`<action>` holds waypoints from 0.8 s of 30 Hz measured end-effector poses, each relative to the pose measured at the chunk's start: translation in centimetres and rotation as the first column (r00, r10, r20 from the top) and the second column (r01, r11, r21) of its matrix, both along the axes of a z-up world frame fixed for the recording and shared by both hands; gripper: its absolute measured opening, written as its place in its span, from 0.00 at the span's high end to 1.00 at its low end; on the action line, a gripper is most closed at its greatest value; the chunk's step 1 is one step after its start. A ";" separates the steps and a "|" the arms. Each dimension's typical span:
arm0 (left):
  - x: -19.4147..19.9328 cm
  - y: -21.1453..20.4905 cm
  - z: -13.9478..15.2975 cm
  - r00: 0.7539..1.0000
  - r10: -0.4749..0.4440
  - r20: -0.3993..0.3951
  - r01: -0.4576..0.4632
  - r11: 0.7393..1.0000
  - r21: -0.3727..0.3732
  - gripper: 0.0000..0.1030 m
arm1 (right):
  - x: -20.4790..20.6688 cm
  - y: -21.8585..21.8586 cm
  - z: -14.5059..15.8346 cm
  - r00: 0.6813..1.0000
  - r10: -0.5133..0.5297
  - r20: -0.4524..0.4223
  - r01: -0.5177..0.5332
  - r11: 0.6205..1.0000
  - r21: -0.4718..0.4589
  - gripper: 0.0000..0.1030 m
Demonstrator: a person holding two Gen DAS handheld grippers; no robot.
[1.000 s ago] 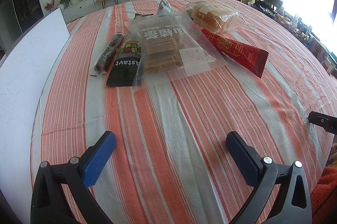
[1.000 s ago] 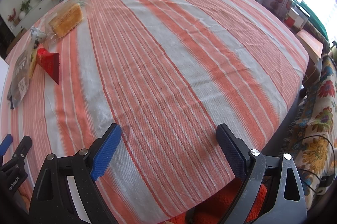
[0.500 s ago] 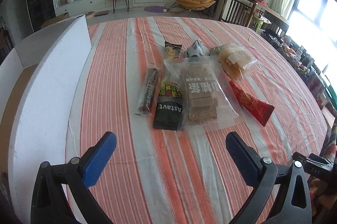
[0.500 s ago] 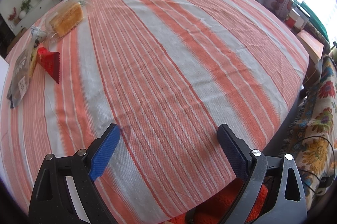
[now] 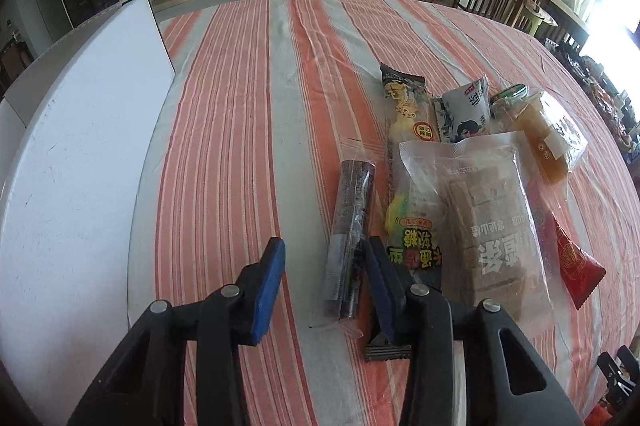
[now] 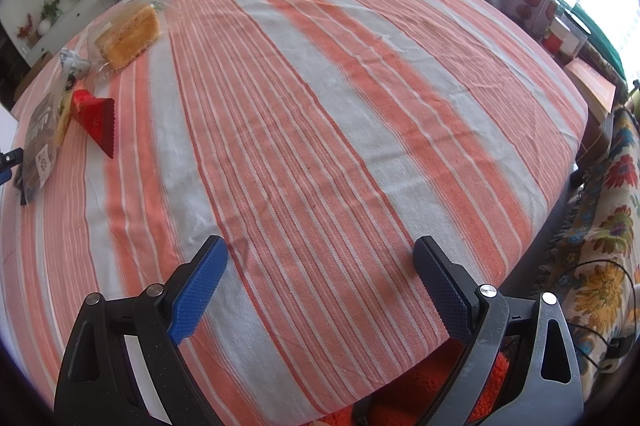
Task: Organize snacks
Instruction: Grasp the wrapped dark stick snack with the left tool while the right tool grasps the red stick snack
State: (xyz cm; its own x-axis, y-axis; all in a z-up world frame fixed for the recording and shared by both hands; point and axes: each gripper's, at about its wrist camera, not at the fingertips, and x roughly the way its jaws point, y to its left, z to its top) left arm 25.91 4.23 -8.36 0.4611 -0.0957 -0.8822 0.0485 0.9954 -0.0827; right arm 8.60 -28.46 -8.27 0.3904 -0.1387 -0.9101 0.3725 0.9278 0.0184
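Note:
Several snacks lie in a pile on the striped tablecloth [image 5: 240,146]. In the left wrist view a dark stick in a clear wrapper [image 5: 352,222] lies at the pile's left edge. My left gripper [image 5: 324,244] is closing around its near end. The right finger touches the wrapper, while a gap remains at the left pad [image 5: 270,282]. Beside the stick lie a black and yellow packet [image 5: 412,230], a clear bag of brown bars [image 5: 488,222], a red packet [image 5: 576,266] and bagged bread [image 5: 548,138]. My right gripper [image 6: 320,266] stands open over bare cloth, holding nothing.
A white box wall [image 5: 80,162] stands along the table's left side. Two small packets [image 5: 466,110] lie at the back of the pile. In the right wrist view the bread [image 6: 128,38] and red packet [image 6: 96,122] lie far left. A flowered cloth [image 6: 608,226] hangs beyond the right edge.
My left gripper has come in close to the snack pile and its jaws have narrowed from wide open around the dark stick. The right gripper has stayed where it was.

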 end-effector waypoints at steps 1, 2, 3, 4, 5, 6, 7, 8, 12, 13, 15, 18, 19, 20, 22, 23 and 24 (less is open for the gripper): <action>-0.3 0.0 -0.2 1.000 -0.002 -0.004 0.002 1.000 -0.005 0.82 | 0.0 0.0 0.0 1.000 0.000 0.000 0.000 1.000 0.000 0.07; -0.8 -0.1 -0.3 1.000 0.001 0.009 -0.001 1.000 0.007 0.83 | 0.0 0.0 0.0 1.000 0.000 0.000 0.000 1.000 0.000 0.07; -1.5 -0.1 -0.3 1.000 0.002 0.017 -0.002 1.000 0.019 0.83 | 0.0 0.0 0.0 1.000 0.000 0.000 0.000 1.000 0.000 0.07; -2.5 -0.1 -0.3 1.000 0.005 0.016 -0.006 1.000 0.012 0.83 | 0.0 0.0 0.0 1.000 0.000 0.000 0.000 1.000 0.000 0.07; -3.7 0.0 -0.3 1.000 0.011 0.006 -0.011 1.000 -0.012 0.83 | 0.0 0.0 0.0 1.000 0.000 0.000 0.000 1.000 0.000 0.07; -5.1 0.1 -0.2 1.000 0.008 -0.008 -0.009 0.999 -0.043 0.83 | 0.0 0.0 0.0 1.000 0.000 0.000 0.000 1.000 0.000 0.07; -6.7 0.1 -0.1 1.000 -0.003 -0.024 0.001 0.997 -0.074 0.83 | 0.0 0.0 0.0 1.000 0.000 0.000 0.000 1.000 0.000 0.07; -8.3 0.1 0.0 0.999 -0.017 -0.034 0.014 0.995 -0.098 0.83 | 0.0 0.0 0.0 1.000 0.000 0.000 0.000 1.000 0.000 0.07; -12.7 -0.1 -0.1 0.999 -0.028 -0.020 0.026 0.993 -0.111 0.74 | 0.0 0.0 0.0 1.000 -0.002 0.000 0.002 1.000 0.000 0.07; -13.0 -0.2 0.0 0.999 -0.040 -0.001 0.040 0.992 -0.117 0.60 | 0.0 0.0 0.0 1.000 -0.002 0.000 0.002 1.000 -0.001 0.07; -12.9 -0.8 0.0 0.998 -0.057 0.023 0.059 0.994 -0.093 0.31 | 0.1 0.1 0.0 1.000 -0.004 0.000 0.004 1.000 -0.001 0.07; -12.3 -0.8 -0.7 0.997 -0.036 0.070 0.037 0.999 -0.015 0.21 | 0.1 0.1 0.0 1.000 -0.002 0.001 0.002 1.000 0.001 0.07; -12.1 -1.0 -0.9 0.995 -0.044 0.084 0.043 0.999 0.012 0.19 | 0.0 0.0 0.0 1.000 -0.001 0.002 0.001 1.000 0.001 0.07; -12.0 -1.4 -1.1 0.994 -0.054 0.092 0.050 0.998 0.039 0.17 | 0.0 0.0 0.0 1.000 0.001 0.003 -0.001 1.000 0.002 0.07; -11.9 -2.0 -1.4 0.990 -0.080 0.115 0.072 0.994 0.077 0.12 | 0.0 0.0 0.0 1.000 0.004 0.005 -0.004 1.000 0.003 0.07; -12.1 -1.9 -1.5 0.989 -0.079 0.128 0.070 0.995 0.068 0.08 | -0.1 -0.1 0.1 1.000 0.005 0.006 -0.005 1.000 0.004 0.07; -12.3 -1.5 -1.7 0.988 -0.071 0.136 0.062 0.996 0.068 0.06 | -0.1 -0.1 0.1 1.000 0.005 0.007 -0.005 1.000 0.005 0.07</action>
State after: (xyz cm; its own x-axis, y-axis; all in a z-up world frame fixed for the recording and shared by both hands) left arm 13.64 2.70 -10.04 0.5737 -0.0766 -0.8155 0.1215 0.9926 -0.0078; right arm 8.48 -28.55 -8.22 0.3975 -0.1325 -0.9080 0.3677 0.9296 0.0253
